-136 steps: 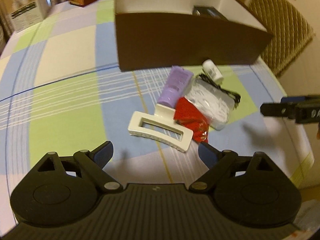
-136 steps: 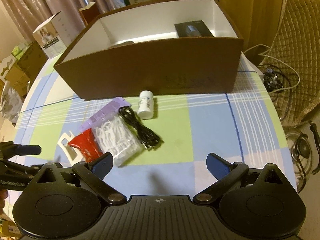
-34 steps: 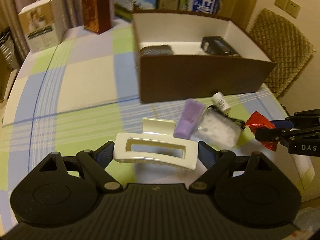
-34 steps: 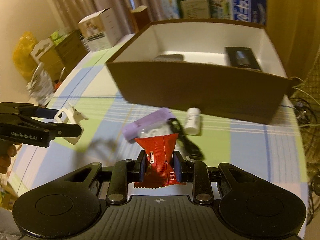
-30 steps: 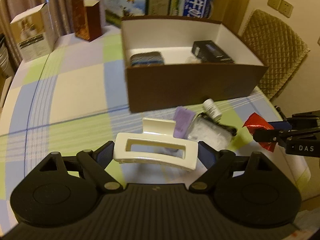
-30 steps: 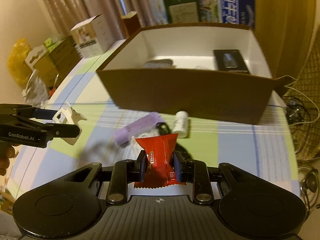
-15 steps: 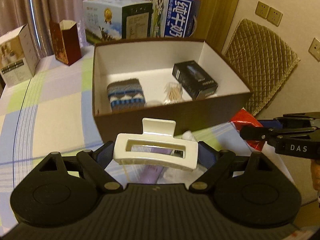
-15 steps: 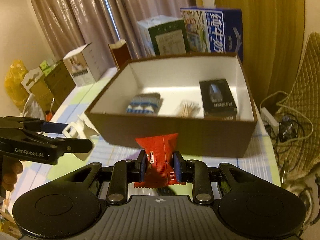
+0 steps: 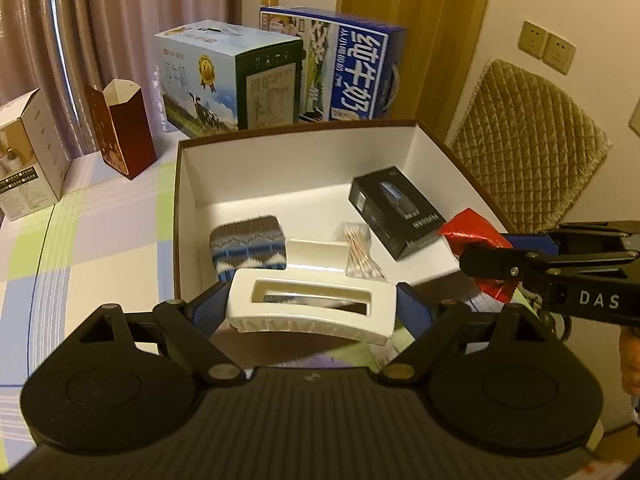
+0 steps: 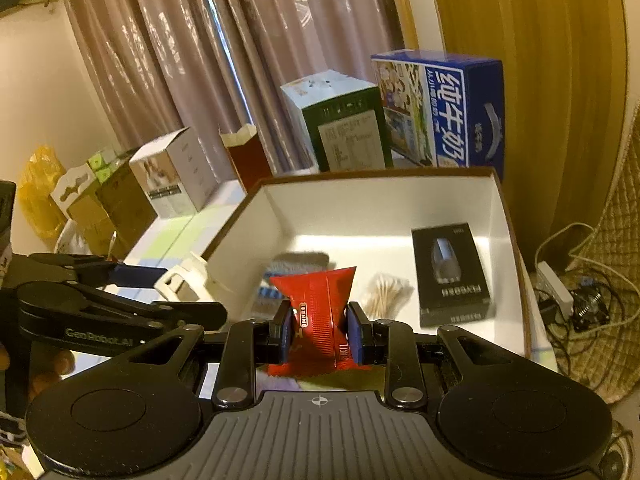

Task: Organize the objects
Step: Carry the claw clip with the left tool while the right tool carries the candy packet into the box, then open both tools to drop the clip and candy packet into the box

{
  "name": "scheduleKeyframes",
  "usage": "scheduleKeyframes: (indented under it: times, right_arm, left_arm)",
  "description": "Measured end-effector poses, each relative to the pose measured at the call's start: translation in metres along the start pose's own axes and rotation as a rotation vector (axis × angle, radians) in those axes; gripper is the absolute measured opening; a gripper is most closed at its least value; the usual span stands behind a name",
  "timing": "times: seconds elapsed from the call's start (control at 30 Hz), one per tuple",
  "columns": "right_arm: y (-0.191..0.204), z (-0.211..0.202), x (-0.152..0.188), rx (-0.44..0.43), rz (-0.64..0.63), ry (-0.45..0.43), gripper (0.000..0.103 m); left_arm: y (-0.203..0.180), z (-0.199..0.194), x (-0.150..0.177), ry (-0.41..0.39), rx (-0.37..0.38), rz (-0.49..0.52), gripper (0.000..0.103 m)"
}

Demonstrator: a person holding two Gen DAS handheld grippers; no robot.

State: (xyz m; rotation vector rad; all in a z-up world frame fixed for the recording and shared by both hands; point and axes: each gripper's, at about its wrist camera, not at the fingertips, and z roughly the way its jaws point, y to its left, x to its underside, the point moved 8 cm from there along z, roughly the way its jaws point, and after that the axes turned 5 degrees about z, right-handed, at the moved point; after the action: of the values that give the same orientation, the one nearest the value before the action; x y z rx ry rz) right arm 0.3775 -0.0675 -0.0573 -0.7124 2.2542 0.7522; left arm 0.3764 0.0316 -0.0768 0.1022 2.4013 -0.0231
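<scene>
Left claw (image 9: 312, 304): clamped on the hair clip (image 9: 310, 308), now raised to the box (image 9: 304, 140) front rim.
Right claw (image 10: 322, 328): pinching the red packet (image 10: 316, 312), likewise carried over the box.
Meaning: both look ready to drop inside.

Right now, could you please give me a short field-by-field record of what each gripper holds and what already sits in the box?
left gripper: shut on white hair claw clip, held at the box's near wall
right gripper: shut on red snack packet, fingers pinching its sides
brown box: open top, white inside
box contents: knitted pouch, cotton swabs, black product box
behind box: blue milk carton, green-and-white carton
</scene>
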Motion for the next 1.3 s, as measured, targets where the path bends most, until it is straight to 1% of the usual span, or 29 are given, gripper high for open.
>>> scheduleKeyframes:
  times: [0.17, 0.27, 0.43, 0.57, 0.8, 1.03, 1.3]
  right_arm:
    - [-0.004, 0.021, -0.018, 0.010, -0.001, 0.011, 0.025]
    - [-0.006, 0.036, -0.026, 0.009, 0.002, 0.020, 0.025]
    - [-0.014, 0.062, -0.036, 0.020, 0.007, 0.037, 0.025]
    - [-0.025, 0.084, -0.043, 0.055, -0.003, 0.049, 0.025]
    - [-0.045, 0.115, -0.058, 0.084, 0.012, 0.062, 0.025]
    - [-0.063, 0.138, -0.064, 0.098, 0.039, 0.089, 0.025]
    - [-0.073, 0.152, -0.064, 0.111, 0.053, 0.109, 0.025]
  left_arm:
    - [0.014, 0.019, -0.016, 0.010, -0.024, -0.005, 0.086]
    - [0.022, 0.032, -0.026, 0.018, -0.017, -0.022, 0.086]
    - [0.032, 0.055, -0.040, 0.031, -0.031, -0.014, 0.086]
    - [0.040, 0.077, -0.050, 0.044, -0.030, -0.025, 0.086]
    - [0.052, 0.115, -0.063, 0.081, -0.063, -0.001, 0.086]
    - [0.059, 0.143, -0.072, 0.107, -0.079, 0.020, 0.086]
    - [0.064, 0.169, -0.082, 0.123, -0.107, 0.041, 0.086]
